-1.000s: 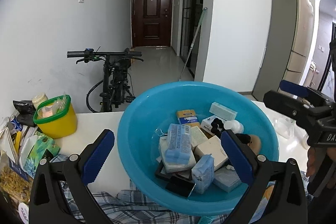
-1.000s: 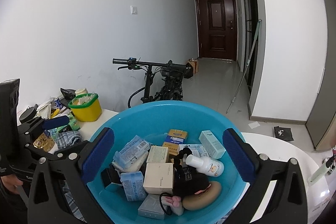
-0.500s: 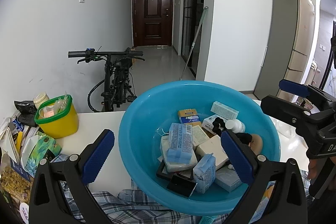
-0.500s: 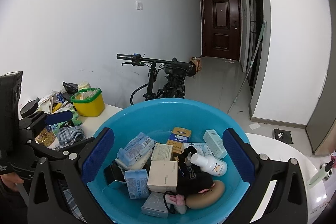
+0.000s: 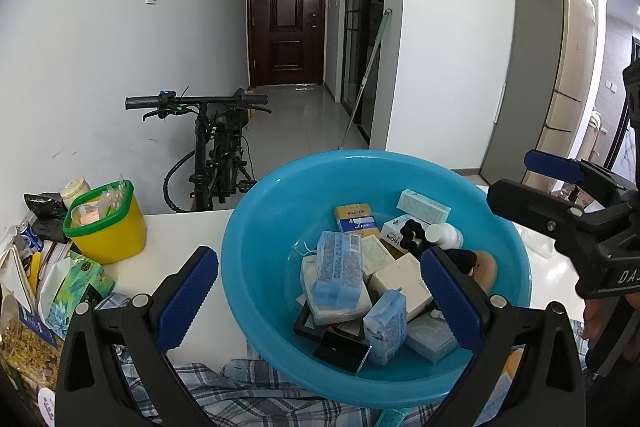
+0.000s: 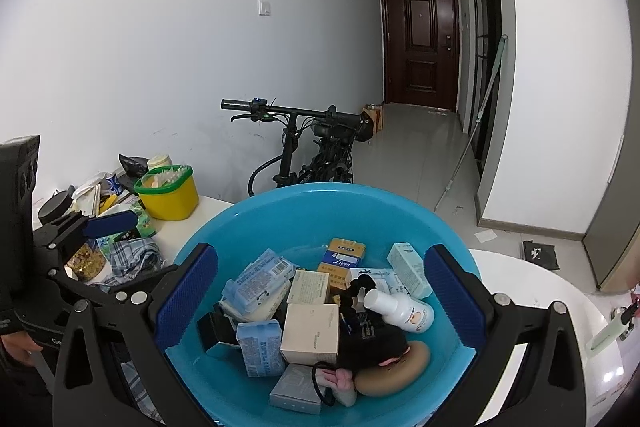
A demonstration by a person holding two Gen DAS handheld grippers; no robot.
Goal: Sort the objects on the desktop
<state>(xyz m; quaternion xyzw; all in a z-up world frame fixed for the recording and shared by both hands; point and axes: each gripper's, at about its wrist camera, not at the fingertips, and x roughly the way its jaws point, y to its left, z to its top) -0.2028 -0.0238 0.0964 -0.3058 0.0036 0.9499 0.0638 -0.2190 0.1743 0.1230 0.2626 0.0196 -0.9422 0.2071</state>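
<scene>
The blue basin point(image 5: 256, 239) is seen on the white table point(image 5: 180, 239), heaped with small boxes, tissue packs and a white bottle point(image 6: 404, 309); the left gripper point(image 5: 320, 301) and right gripper point(image 6: 322, 293) are both held spread wide above it, nothing pinched; a yellow tub point(image 5: 106, 227) and plaid cloth point(image 5: 248, 393) are crowded at the basin's left; bare tabletop is left between tub and basin; a bicycle point(image 5: 218, 151) is parked beyond the far edge.

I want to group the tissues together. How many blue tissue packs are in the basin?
2 show in the basin: a flat pack at the left atop a pile, and an upright pack at the near left. Others may be buried.
</scene>
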